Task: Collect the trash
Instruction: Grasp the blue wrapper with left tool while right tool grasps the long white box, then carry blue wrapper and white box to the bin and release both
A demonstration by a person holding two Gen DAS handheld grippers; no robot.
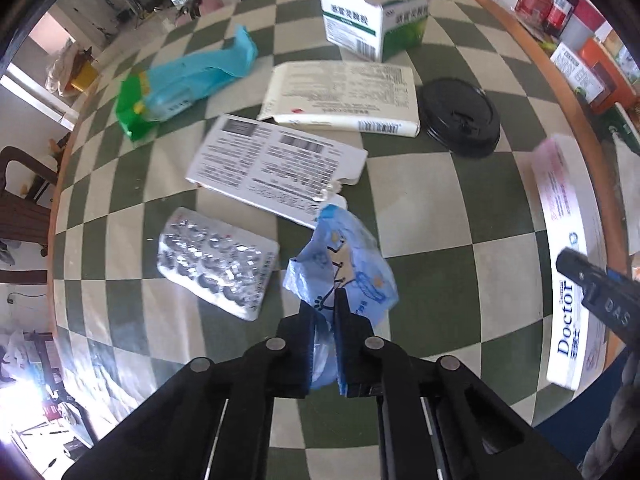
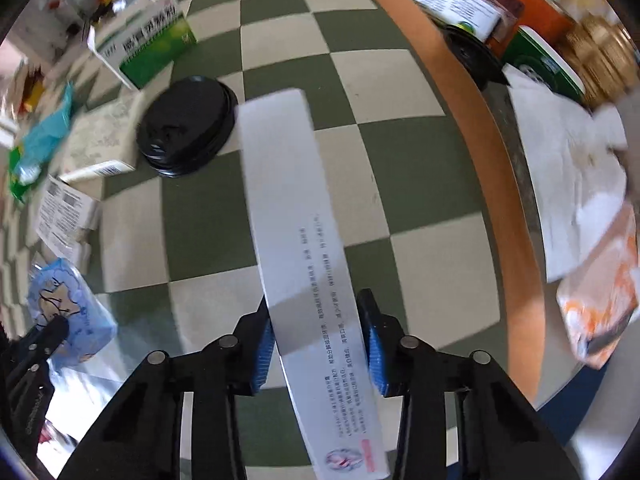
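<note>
My left gripper (image 1: 325,312) is shut on a crumpled blue plastic wrapper (image 1: 344,264) and holds it above the checkered table (image 1: 432,216). The wrapper also shows at the left of the right wrist view (image 2: 68,312). My right gripper (image 2: 318,328) is shut on a long white toothpaste box (image 2: 292,208), held lengthwise between the blue pads above the table. The same box shows at the right edge of the left wrist view (image 1: 568,264), with the right gripper's finger (image 1: 596,292) on it.
On the table lie a silver blister pack (image 1: 218,262), two flat white cartons (image 1: 272,164) (image 1: 344,96), a torn green-white box (image 1: 372,16), a green-blue bag (image 1: 180,84) and a black lid (image 1: 460,116). White tissues (image 2: 568,184) and boxes sit past the table's wooden rim (image 2: 472,92).
</note>
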